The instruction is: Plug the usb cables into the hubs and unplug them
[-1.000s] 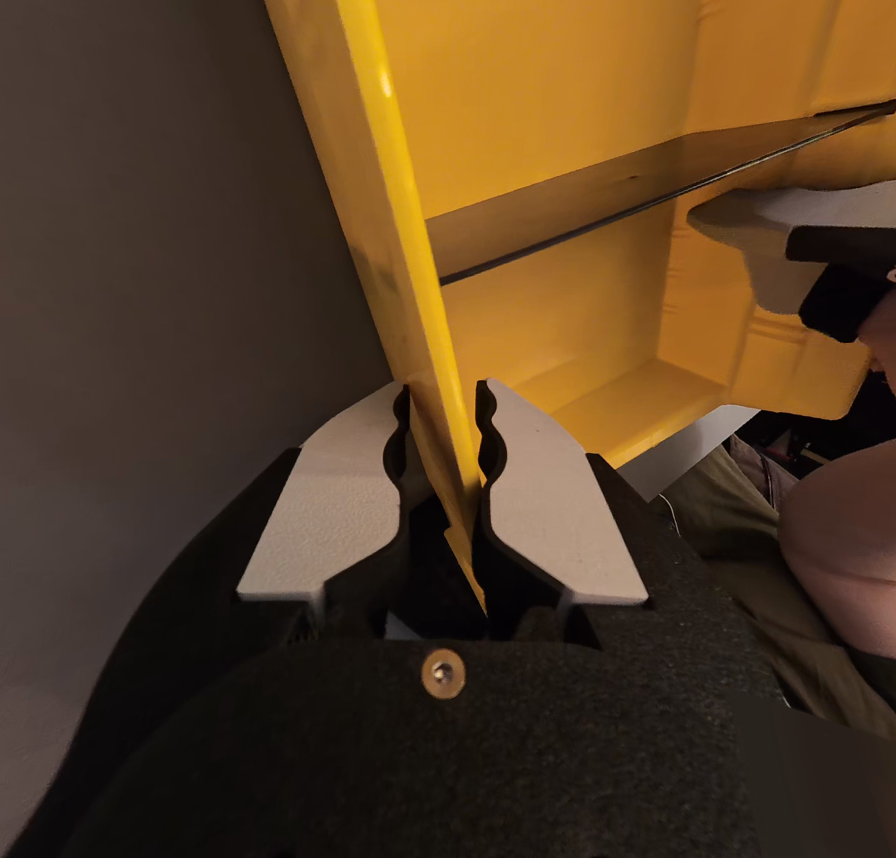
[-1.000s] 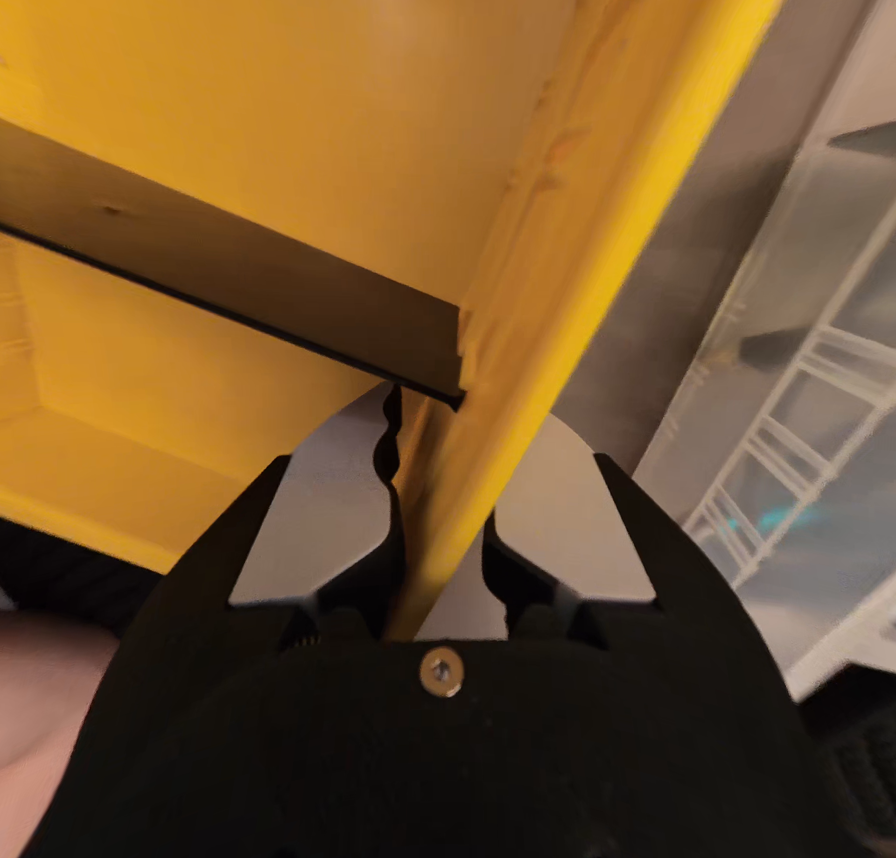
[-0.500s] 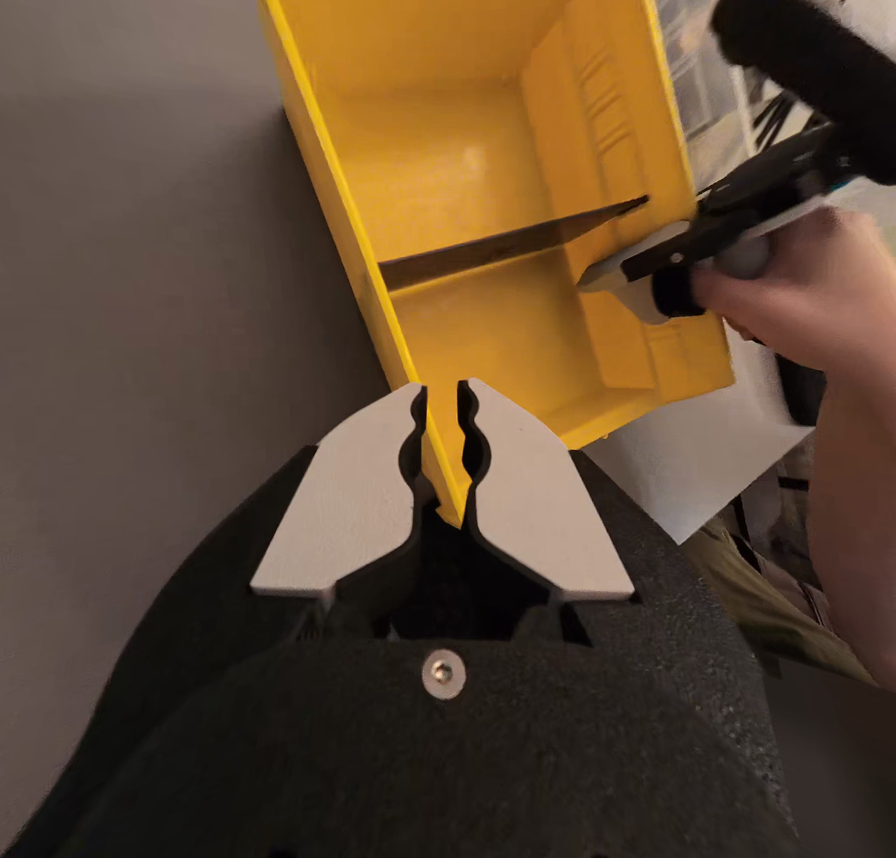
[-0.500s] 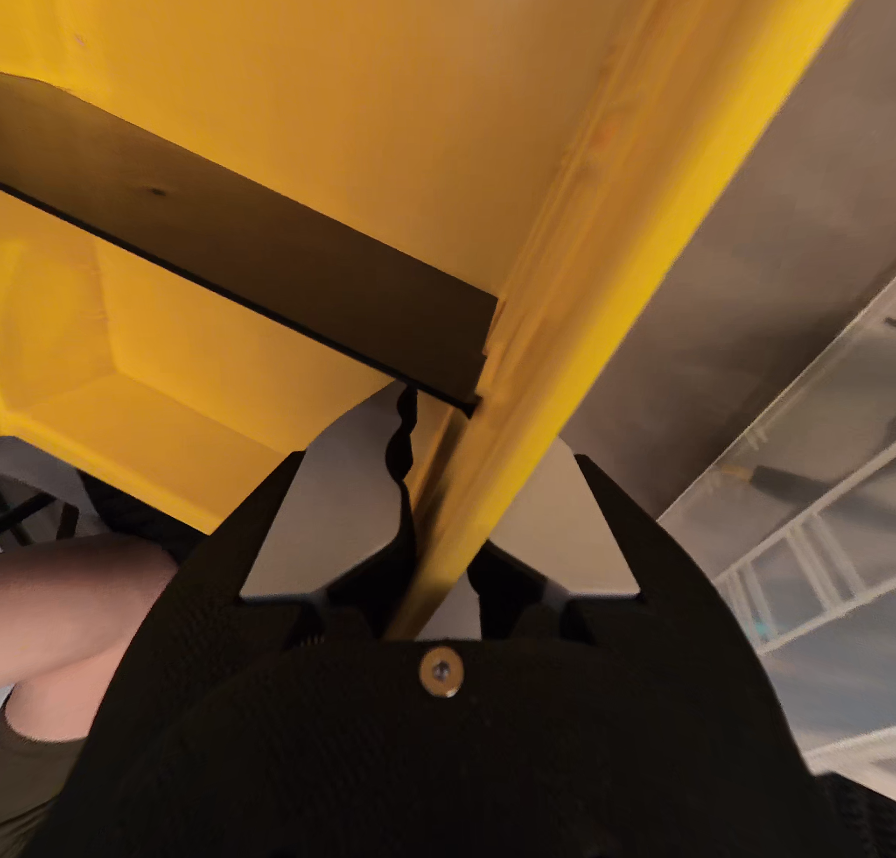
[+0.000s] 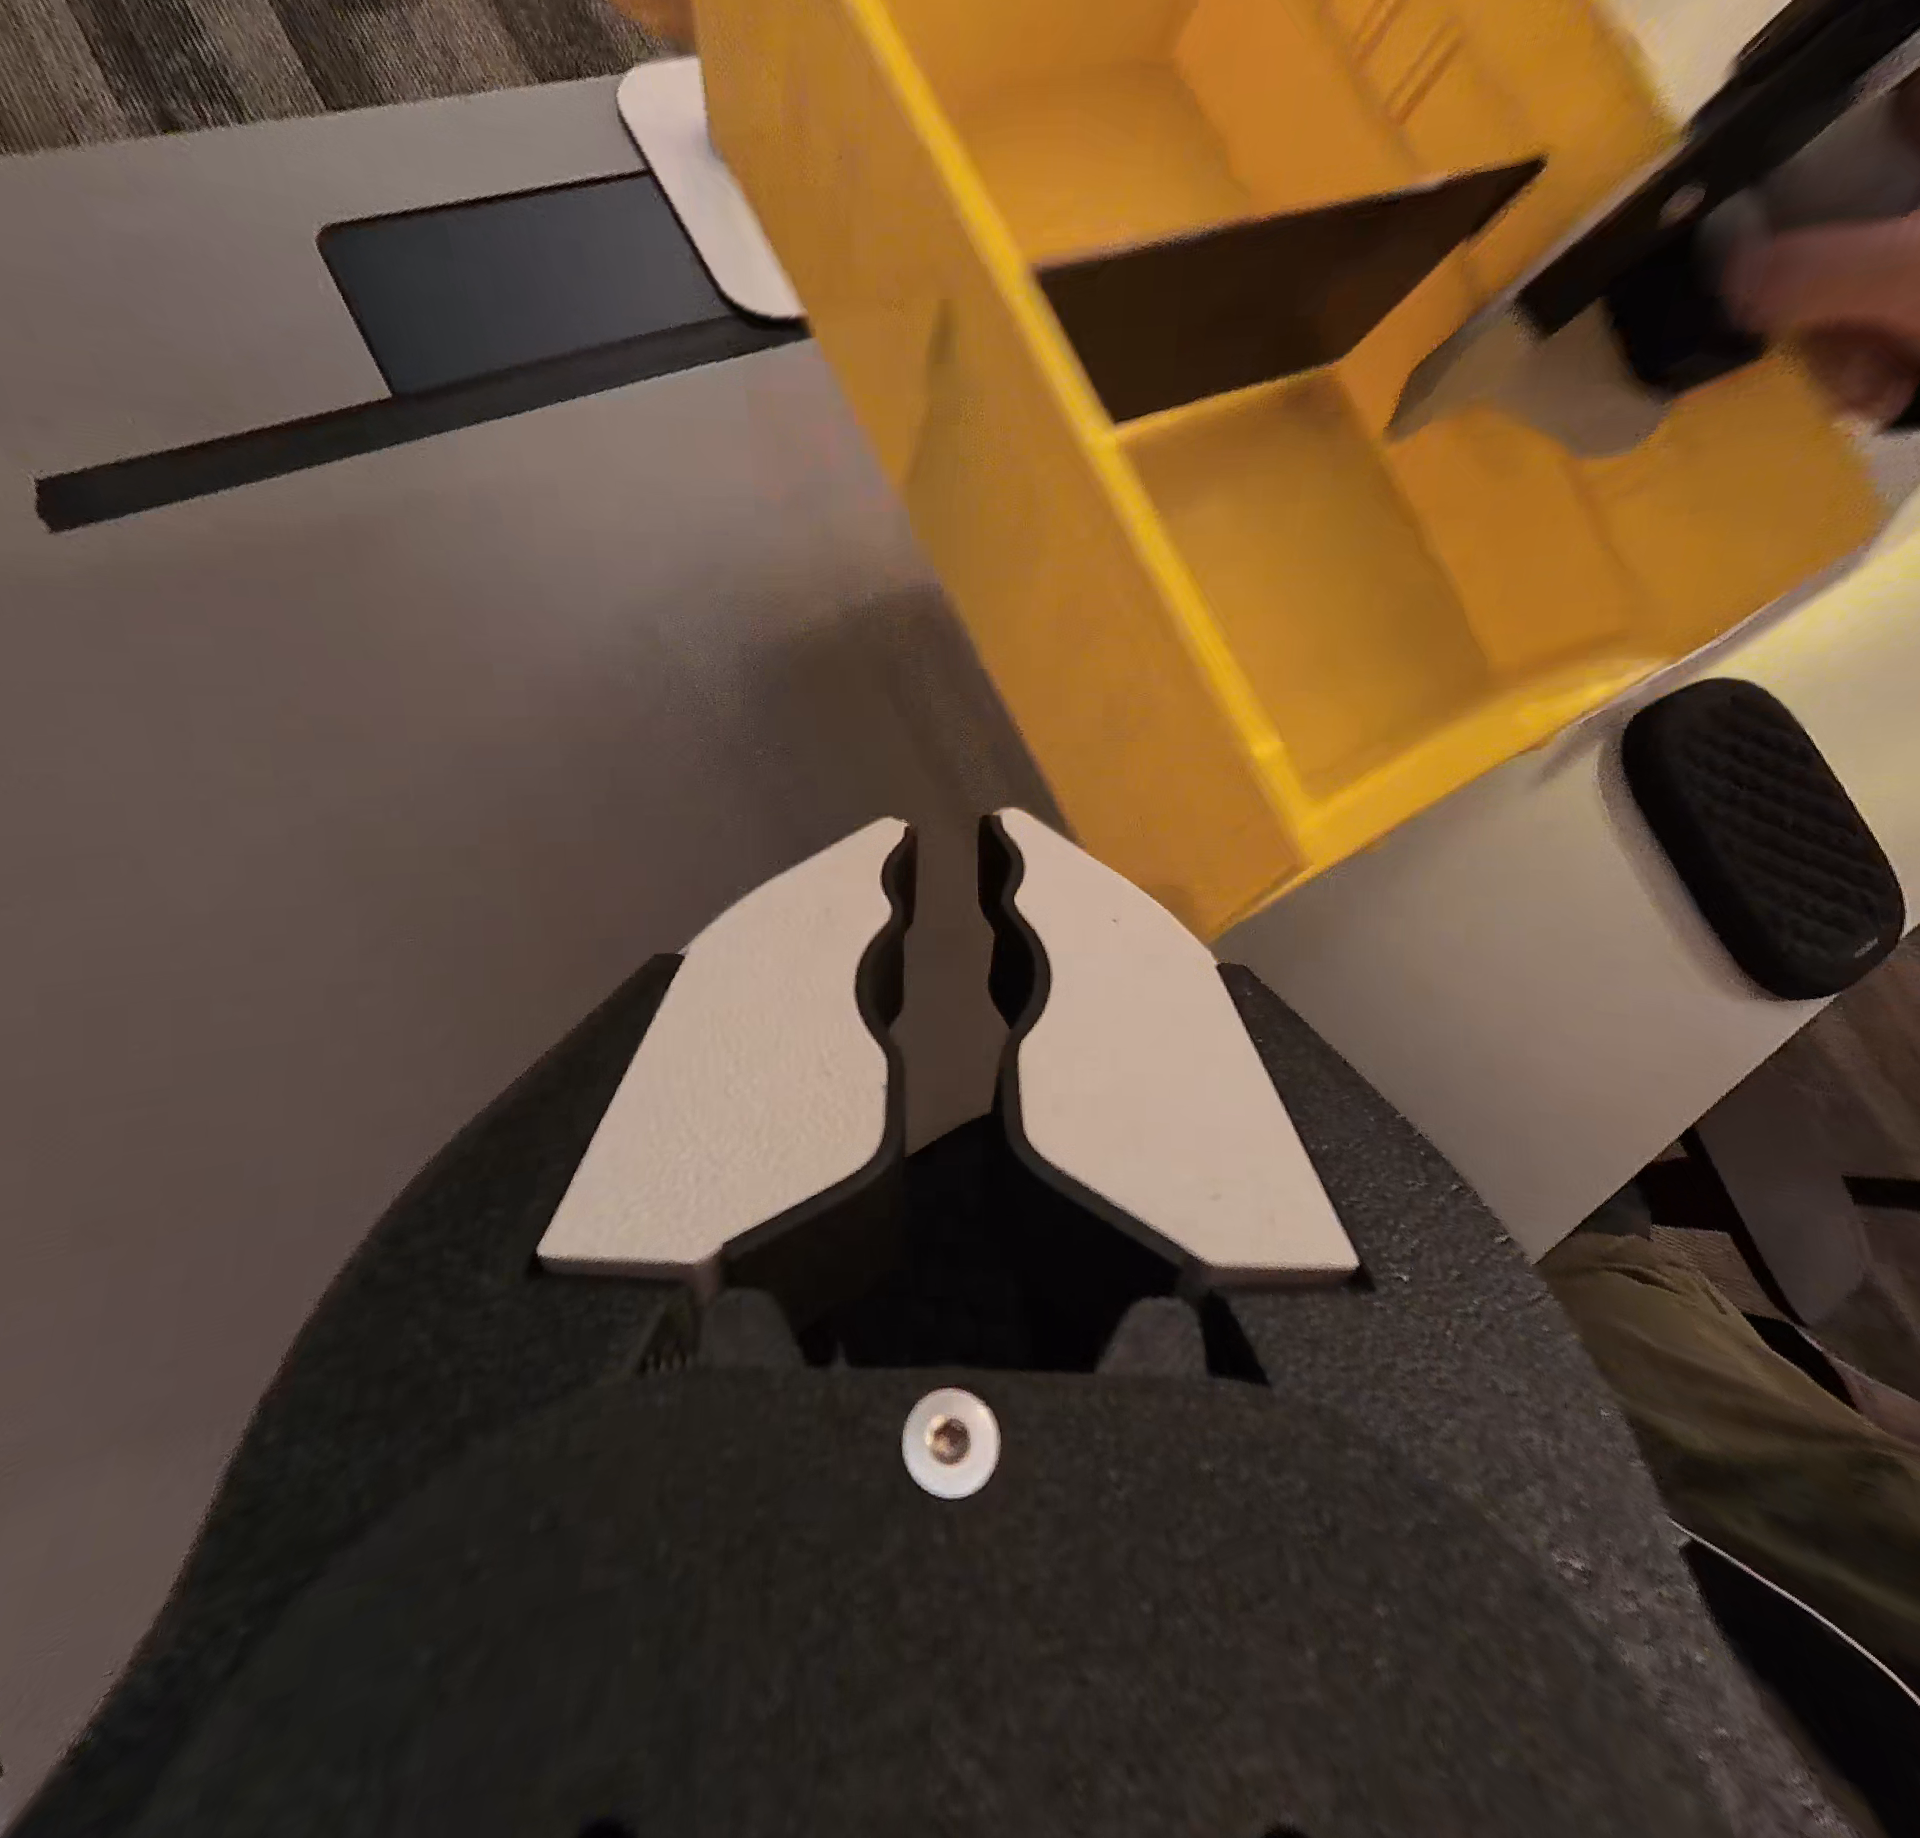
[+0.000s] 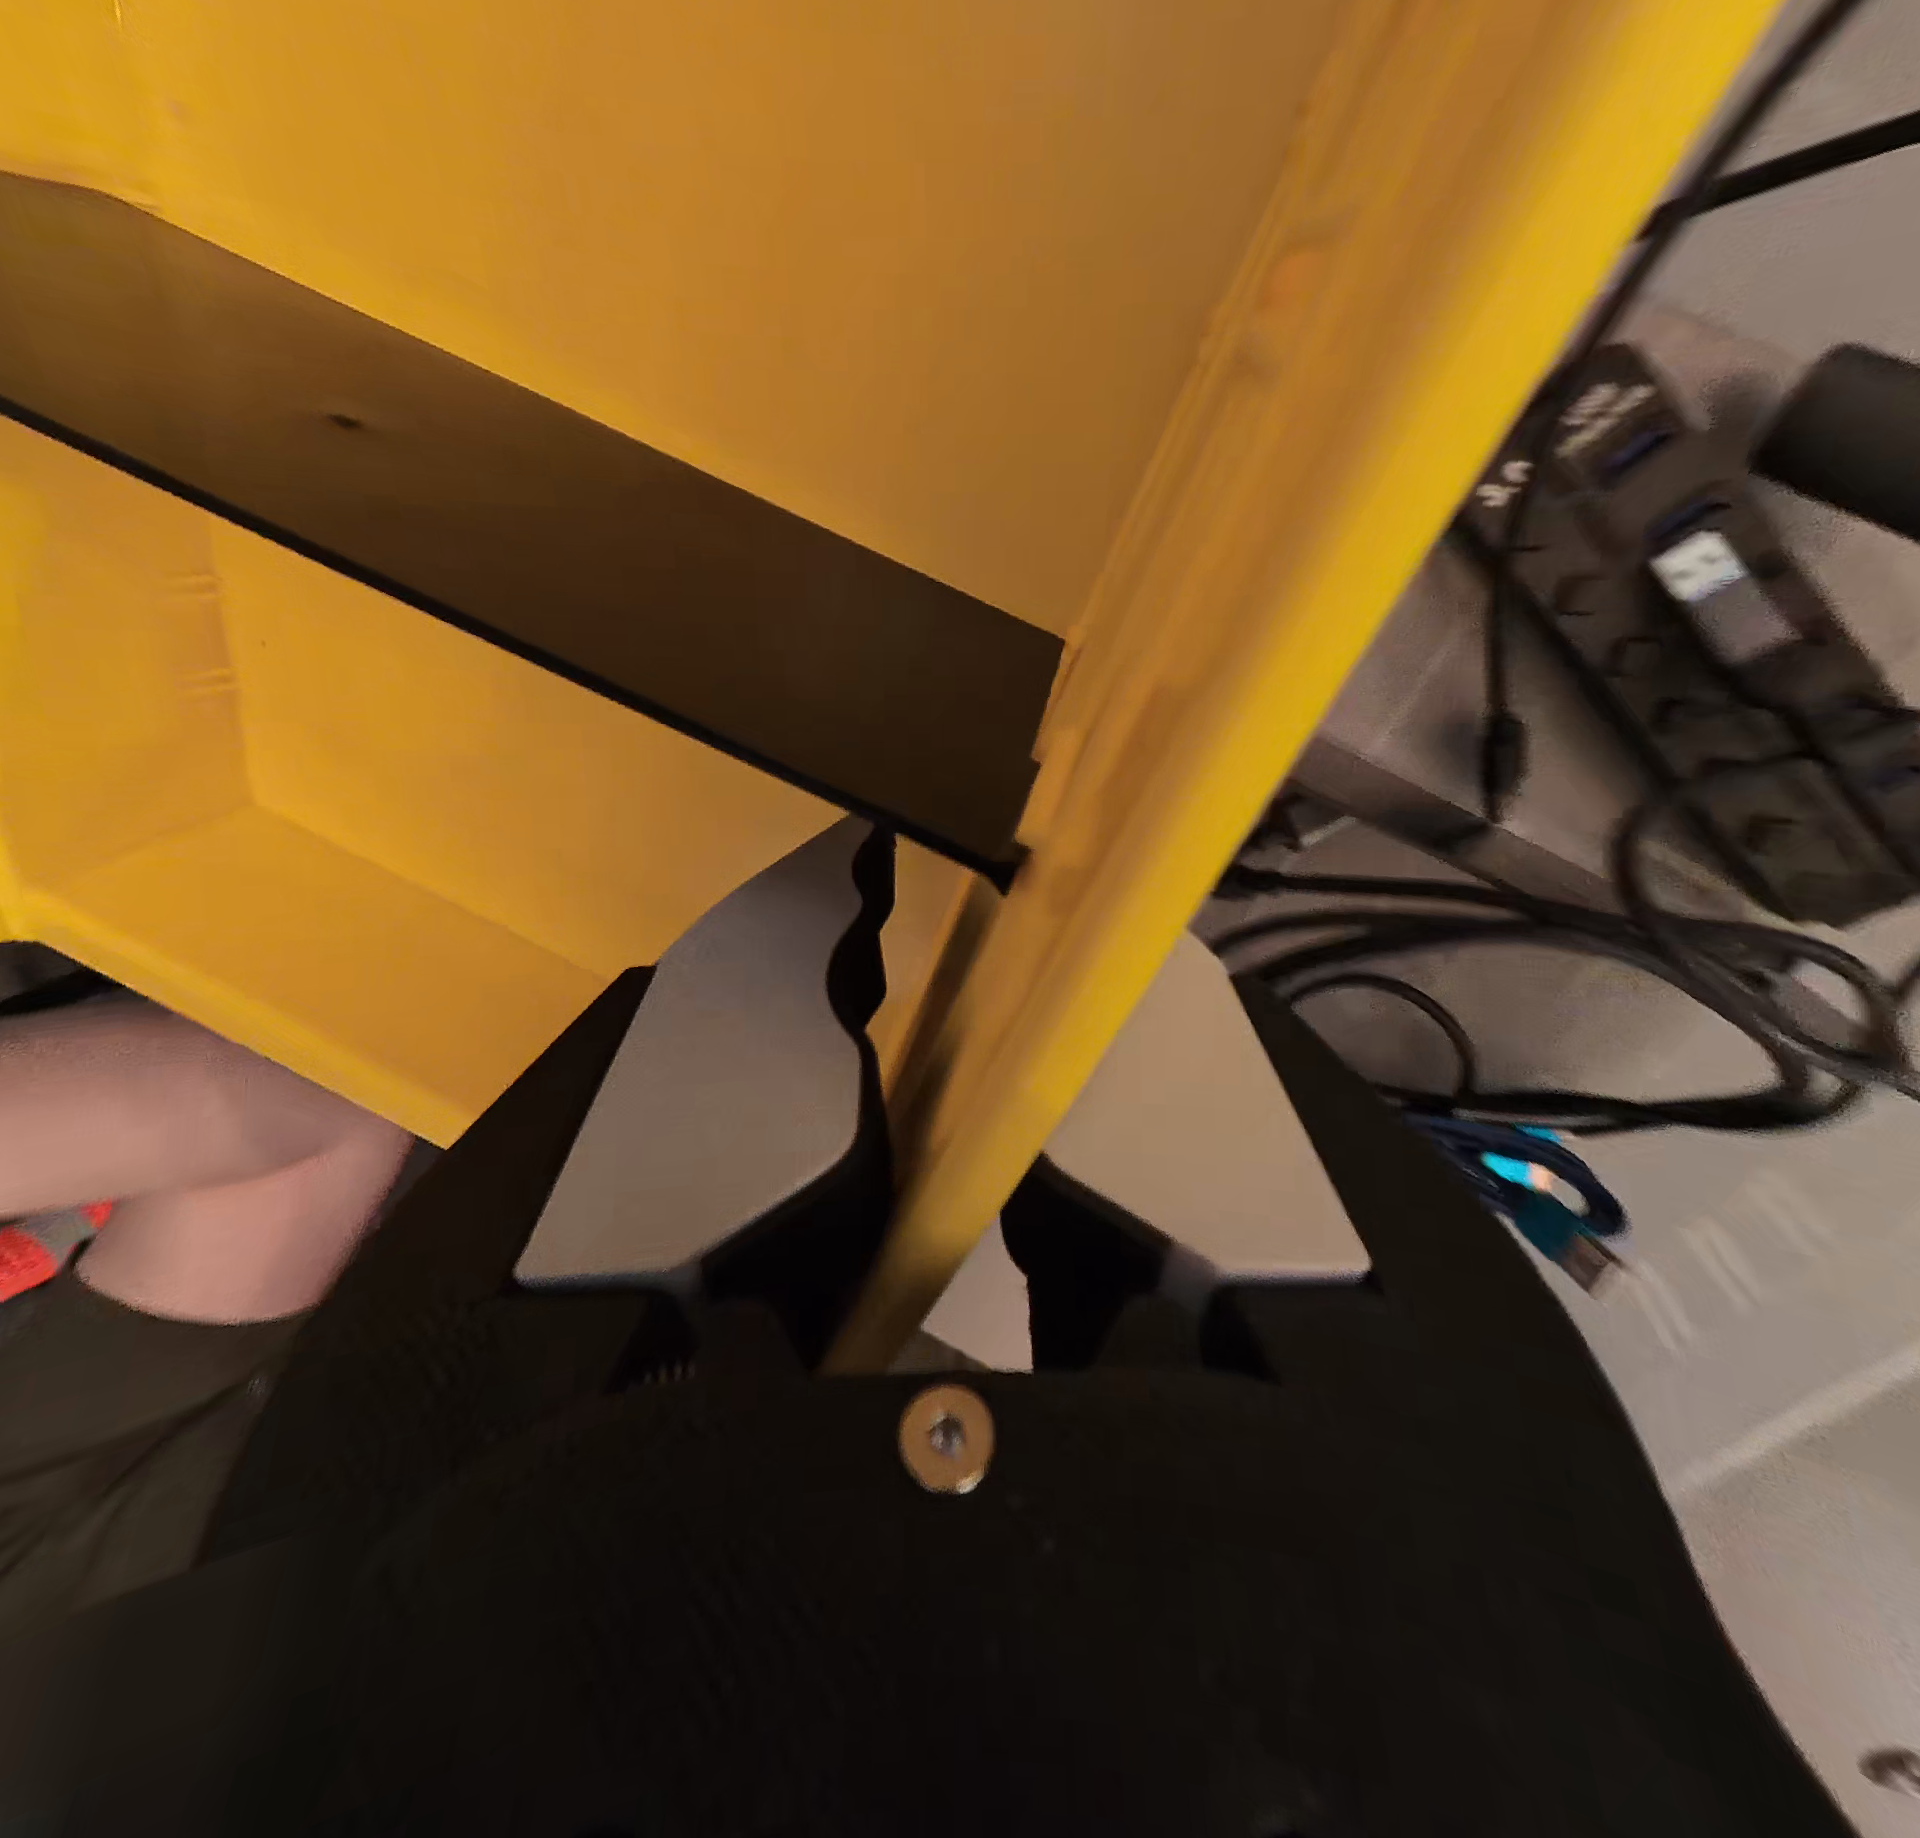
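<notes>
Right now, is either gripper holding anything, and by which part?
The right gripper clamps the yellow plastic bin by its side wall rim, beside the black divider. The left gripper holds nothing, jaws slightly apart.

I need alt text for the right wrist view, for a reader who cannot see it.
The right gripper is closed on the side wall of a yellow bin, which has a dark divider inside. To the right, black USB hubs and tangled cables lie on a grey surface.
</notes>
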The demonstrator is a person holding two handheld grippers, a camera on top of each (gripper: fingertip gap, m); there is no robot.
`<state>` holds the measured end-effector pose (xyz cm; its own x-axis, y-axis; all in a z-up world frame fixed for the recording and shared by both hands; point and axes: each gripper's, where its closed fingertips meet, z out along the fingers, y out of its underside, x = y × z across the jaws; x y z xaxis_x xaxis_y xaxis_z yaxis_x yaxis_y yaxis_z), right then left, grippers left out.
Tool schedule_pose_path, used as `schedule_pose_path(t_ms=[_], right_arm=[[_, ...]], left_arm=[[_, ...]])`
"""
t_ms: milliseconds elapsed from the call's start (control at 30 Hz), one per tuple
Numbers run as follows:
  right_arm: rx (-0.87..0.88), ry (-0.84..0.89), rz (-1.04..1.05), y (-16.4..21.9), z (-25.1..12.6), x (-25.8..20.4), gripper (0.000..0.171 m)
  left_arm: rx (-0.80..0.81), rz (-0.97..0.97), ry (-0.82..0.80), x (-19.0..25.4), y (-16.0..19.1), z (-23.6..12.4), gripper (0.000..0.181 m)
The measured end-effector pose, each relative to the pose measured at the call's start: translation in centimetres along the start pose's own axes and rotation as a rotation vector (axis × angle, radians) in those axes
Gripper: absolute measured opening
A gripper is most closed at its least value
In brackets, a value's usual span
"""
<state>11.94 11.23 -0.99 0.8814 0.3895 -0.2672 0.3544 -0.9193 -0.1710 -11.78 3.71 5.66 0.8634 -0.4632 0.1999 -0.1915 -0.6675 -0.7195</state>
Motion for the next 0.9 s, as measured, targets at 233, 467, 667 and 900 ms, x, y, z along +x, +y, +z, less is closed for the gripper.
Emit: schedule_pose_path(t_ms=[233,467,667,900], right_arm=[[0.031,-0.006,0.02,5.4,-13.1,10.1,0.02],[0.142,0.154,0.244,14.8,-19.2,28.1,0.02],[0.125,0.207,0.351,21.6,-16.0,39.5,0.02],[0.033,0.198,0.331,25.2,-8.9,44.9,0.02]], left_arm=[[0.001,0.044,0.024,1.3,-0.2,0.2,0.01],[-0.057,0.097,0.068,3.6,-1.1,3.7,0.013],[-0.036,0.167,0.463,13.3,-3.0,10.5,0.034],[-0.08,0.124,0.579,20.6,-2.8,19.3,0.049]])
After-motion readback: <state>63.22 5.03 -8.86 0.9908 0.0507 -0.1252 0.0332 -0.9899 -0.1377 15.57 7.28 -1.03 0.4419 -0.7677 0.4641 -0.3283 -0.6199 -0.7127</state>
